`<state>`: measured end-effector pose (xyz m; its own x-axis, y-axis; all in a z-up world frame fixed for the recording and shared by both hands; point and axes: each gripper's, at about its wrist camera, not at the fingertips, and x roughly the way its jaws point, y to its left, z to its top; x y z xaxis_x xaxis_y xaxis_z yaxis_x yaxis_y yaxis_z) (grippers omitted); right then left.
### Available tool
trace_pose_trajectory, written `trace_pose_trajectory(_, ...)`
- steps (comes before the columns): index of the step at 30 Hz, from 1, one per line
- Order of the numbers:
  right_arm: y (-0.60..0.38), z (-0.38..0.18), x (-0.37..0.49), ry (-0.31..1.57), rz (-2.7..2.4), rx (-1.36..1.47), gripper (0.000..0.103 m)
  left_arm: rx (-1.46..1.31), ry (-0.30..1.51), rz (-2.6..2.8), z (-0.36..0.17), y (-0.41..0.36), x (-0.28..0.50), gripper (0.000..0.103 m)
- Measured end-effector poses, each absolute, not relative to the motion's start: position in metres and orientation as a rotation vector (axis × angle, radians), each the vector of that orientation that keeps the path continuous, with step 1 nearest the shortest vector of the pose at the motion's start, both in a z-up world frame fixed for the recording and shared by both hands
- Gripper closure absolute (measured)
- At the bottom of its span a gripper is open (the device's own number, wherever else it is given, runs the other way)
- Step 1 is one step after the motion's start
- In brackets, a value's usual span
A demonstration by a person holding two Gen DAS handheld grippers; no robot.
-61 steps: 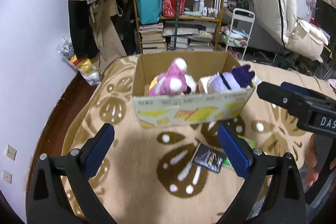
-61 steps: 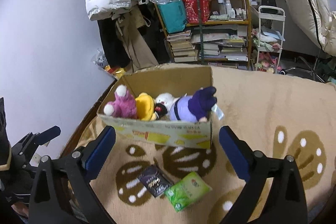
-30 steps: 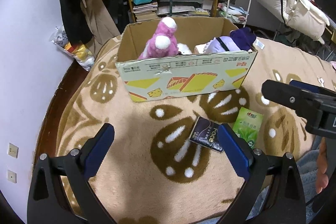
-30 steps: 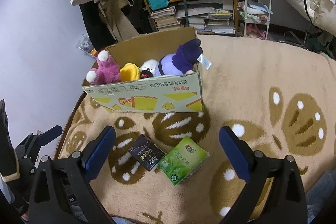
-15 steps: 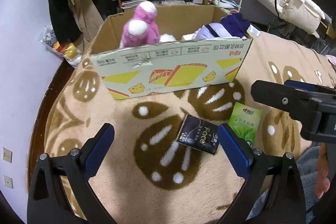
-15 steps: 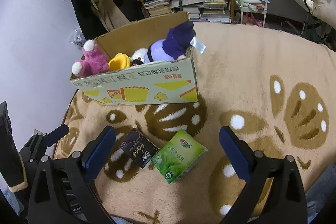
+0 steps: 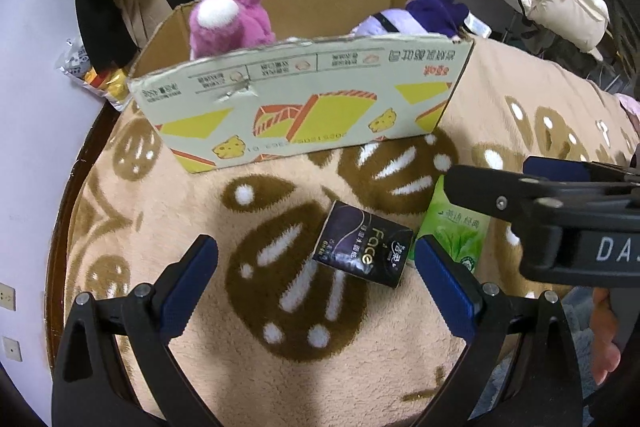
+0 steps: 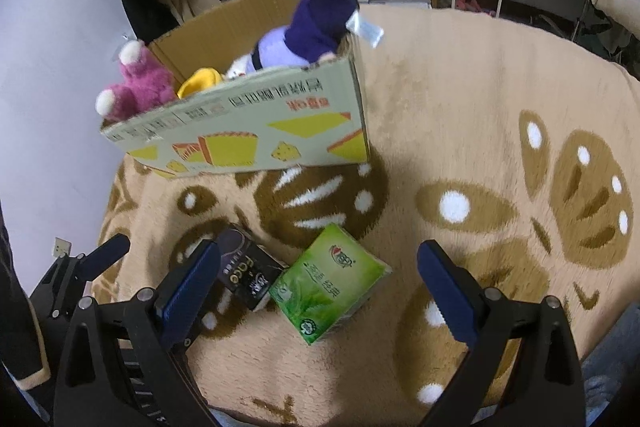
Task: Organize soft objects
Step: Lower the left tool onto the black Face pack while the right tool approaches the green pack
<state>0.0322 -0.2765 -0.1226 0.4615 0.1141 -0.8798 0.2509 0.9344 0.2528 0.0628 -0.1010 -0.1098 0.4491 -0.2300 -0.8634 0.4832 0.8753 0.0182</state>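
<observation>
While fuzzy plush toys (image 8: 132, 85) fill the cardboard box (image 8: 256, 135), two glossy tissue packs (image 8: 328, 283) lie flat.

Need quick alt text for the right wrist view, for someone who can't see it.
The open right gripper hovers over a green tissue pack lying beside a black tissue pack on a tan patterned blanket. Behind them stands a cardboard box holding plush toys.

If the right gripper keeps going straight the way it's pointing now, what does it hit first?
Most likely the green tissue pack. It lies on the blanket between the open fingers of the right gripper, closest ahead. The black tissue pack sits beside it, nearer the left finger. Depth is hard to judge.
</observation>
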Motion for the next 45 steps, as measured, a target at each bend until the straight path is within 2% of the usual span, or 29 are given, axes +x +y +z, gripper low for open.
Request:
trace_pose_trajectory(26,-0.264,-0.171,0.047,1.296,-0.075,0.413,0.0,0.311,1.146,-0.46,-0.152,-0.117,0.071,0.005)
trace_pose_trajectory(30,-0.26,-0.178,0.049,1.314,-0.064,0.424,0.008,0.319,1.157,-0.461,-0.157,-0.118,0.072,0.005)
trace_pose_trajectory(40,-0.252,-0.192,0.056,1.356,-0.061,0.43,0.014,0.338,1.171,-0.459,-0.167,-0.124,0.07,0.006)
trace_pose_trajectory(42,-0.255,-0.192,0.056,1.353,-0.066,0.428,0.02,0.338,1.171,-0.461,-0.168,-0.125,0.071,0.006)
trace_pose_trajectory(45,-0.256,-0.192,0.057,1.352,-0.067,0.435,0.022,0.331,1.172,-0.459,-0.17,-0.125,0.073,0.006)
